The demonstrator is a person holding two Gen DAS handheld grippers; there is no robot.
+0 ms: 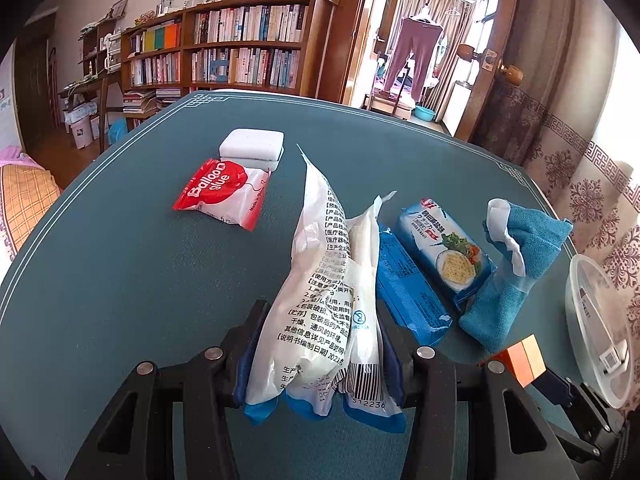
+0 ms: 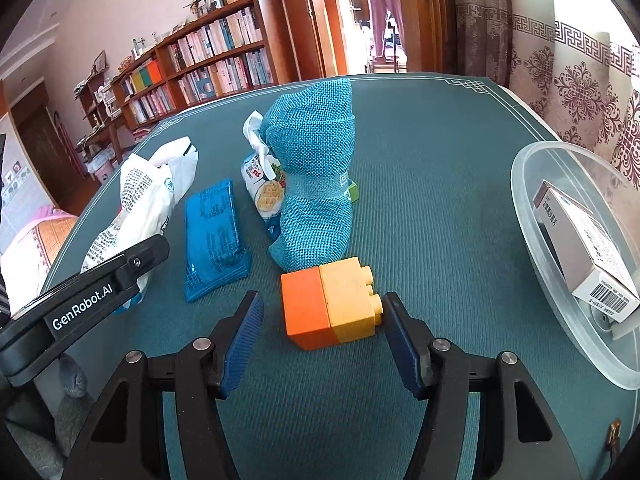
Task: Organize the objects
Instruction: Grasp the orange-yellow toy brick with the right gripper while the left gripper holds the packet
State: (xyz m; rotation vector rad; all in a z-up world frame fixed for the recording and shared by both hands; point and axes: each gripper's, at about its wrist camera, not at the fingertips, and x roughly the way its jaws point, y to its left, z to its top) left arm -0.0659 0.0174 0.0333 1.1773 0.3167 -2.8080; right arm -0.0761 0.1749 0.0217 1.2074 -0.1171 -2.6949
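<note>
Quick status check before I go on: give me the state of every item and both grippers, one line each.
Left gripper: shut on the white packet.
Right gripper: open, straddling the orange-yellow block, right pad near its studs.
Clear bowl: holds a medicine box.
Blue cloth pouch: lying on table.
Cracker pack: sealed, flat.
Blue packet: flat.
Balloon glue pack: flat.
White sponge: untouched.

You get bright daylight from the doorway (image 1: 436,40) and curtain (image 2: 580,80), blown out there; table (image 1: 120,260) evenly lit, sharp focus, strong fisheye bending and black corners.
</note>
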